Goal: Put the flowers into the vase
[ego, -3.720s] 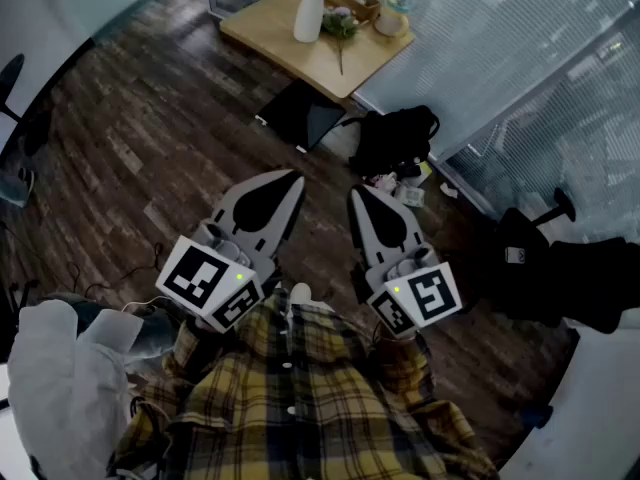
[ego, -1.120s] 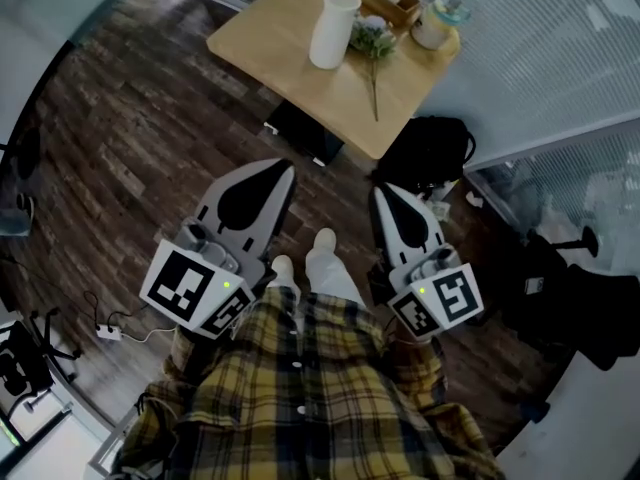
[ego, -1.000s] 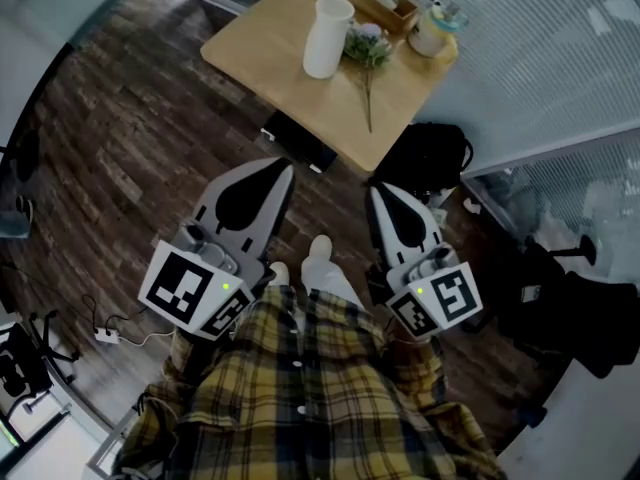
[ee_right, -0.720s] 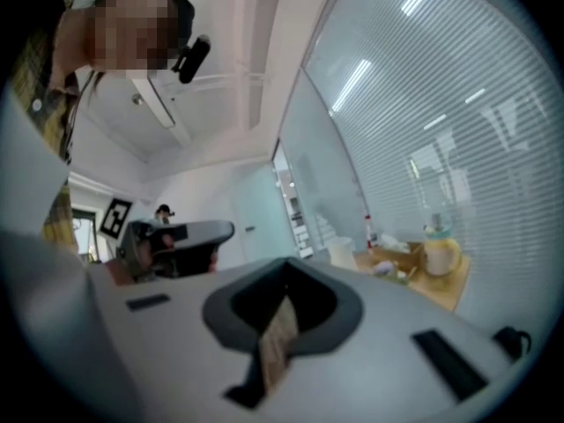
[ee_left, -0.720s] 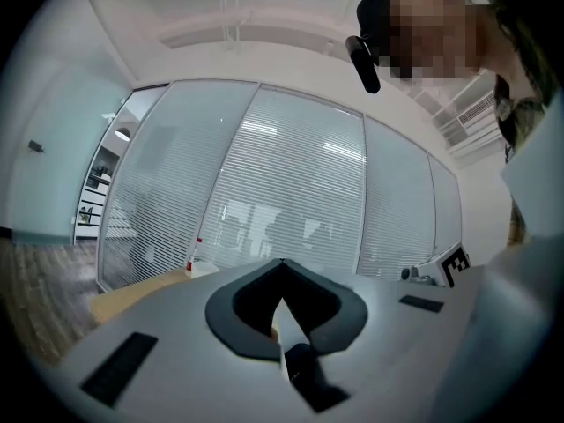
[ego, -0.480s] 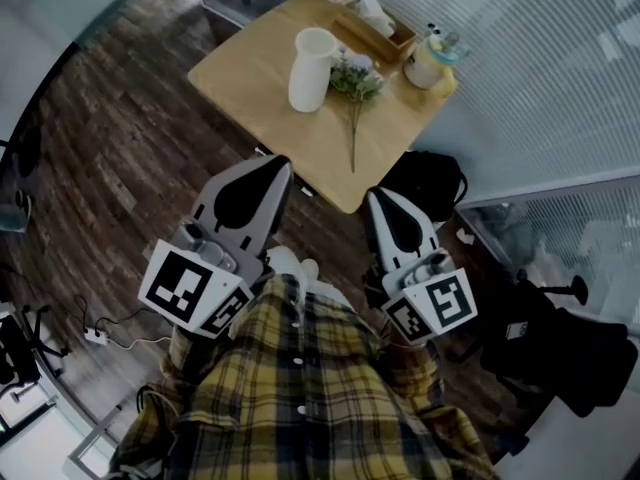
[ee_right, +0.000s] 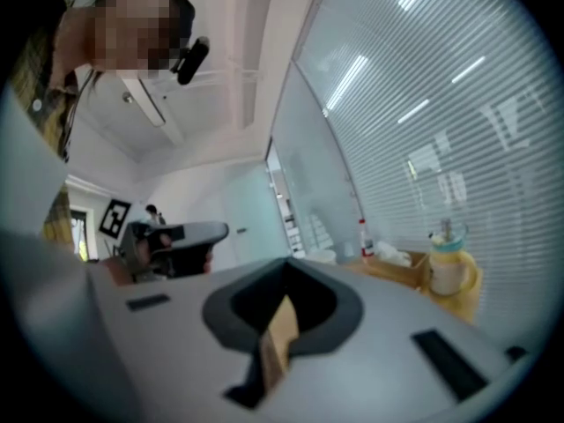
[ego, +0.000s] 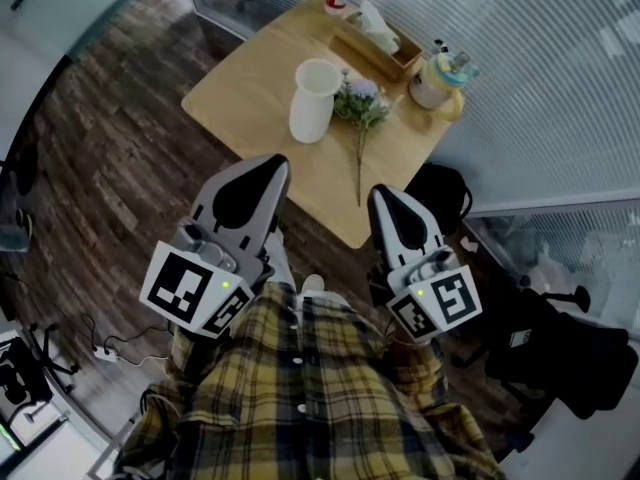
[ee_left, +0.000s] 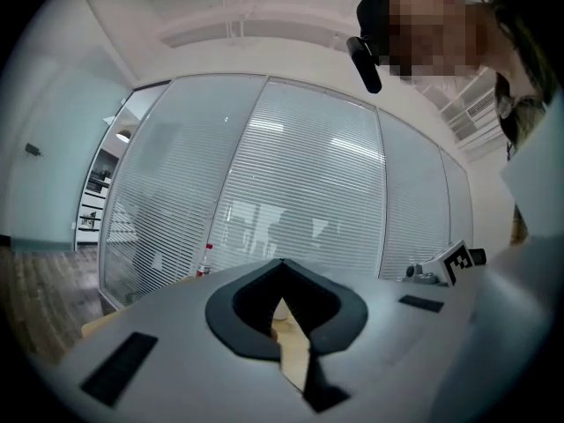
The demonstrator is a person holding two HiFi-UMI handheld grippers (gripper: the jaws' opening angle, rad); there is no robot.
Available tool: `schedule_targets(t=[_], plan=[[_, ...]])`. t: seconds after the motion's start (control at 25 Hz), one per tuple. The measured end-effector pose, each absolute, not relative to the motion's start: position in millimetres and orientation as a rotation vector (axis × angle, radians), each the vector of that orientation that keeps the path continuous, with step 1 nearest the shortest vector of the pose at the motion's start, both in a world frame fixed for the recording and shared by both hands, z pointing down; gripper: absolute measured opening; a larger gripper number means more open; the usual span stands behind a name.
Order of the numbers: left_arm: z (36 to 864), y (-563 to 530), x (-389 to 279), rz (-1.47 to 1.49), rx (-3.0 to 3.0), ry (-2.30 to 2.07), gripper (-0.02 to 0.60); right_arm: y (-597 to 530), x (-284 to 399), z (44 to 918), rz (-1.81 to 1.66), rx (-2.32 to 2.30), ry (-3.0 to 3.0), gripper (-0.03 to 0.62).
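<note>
– Both tongs were pressed together, nothing in either. Left gripper (ego: 272, 164) and right gripper (ego: 383, 194) sat side by side in front of the plaid shirt (ego: 300, 398), pointing about level toward the table (ego: 230, 103), short of its near corner.
– Confirmed in the gripper views?
– Yes. Left gripper view: jaws met at the tip, with only a sliver of tabletop showing through. Right gripper view: same.
– Flowers?
– Flowers (ego: 358, 108) lay flat on the table. The heads were just beside the vase (ego: 313, 100), on its right in the head view; touching or not, couldn't tell. The stem ran toward the near corner. The vase stood upright with nothing in it.
– Step?
– Approach, by my read. Nothing picked, nothing placed.
– Next move?
– Get within reach, spread one pair of jaws, and pinch the stem low, where it lay clear of the vase. The right gripper looked nearer to it. Then stand the bunch up and feed it stem-first into the mouth.
– Risks?
– Thin stem flat on wood, so the pads could skid over it. A tall vase could tip if the heads dragged on it. The yellow mug (ego: 437, 80) and wooden tray (ego: 375, 43) stood behind, clear of the stem.
</note>
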State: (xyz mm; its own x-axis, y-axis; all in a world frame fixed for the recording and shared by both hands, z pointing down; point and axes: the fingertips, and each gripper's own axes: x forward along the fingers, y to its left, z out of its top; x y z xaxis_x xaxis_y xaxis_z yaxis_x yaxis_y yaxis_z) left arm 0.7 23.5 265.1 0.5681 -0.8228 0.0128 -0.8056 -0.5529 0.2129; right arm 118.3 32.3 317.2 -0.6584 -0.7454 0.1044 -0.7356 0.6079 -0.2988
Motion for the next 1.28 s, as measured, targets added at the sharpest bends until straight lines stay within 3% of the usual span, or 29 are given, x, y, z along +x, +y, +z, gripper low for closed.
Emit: schedule_targets(t=[0.6, 1.28], plan=[[260, -142, -76, -0.144, 2.668, -1.128, 0.009, -110, 91, 336, -0.541, -1.700, 2.659, 0.012], [282, -206, -29, -0.059, 2.668, -0.934, 0.009, -135, 136, 370, -0.654, -1.939, 2.570, 0.012]])
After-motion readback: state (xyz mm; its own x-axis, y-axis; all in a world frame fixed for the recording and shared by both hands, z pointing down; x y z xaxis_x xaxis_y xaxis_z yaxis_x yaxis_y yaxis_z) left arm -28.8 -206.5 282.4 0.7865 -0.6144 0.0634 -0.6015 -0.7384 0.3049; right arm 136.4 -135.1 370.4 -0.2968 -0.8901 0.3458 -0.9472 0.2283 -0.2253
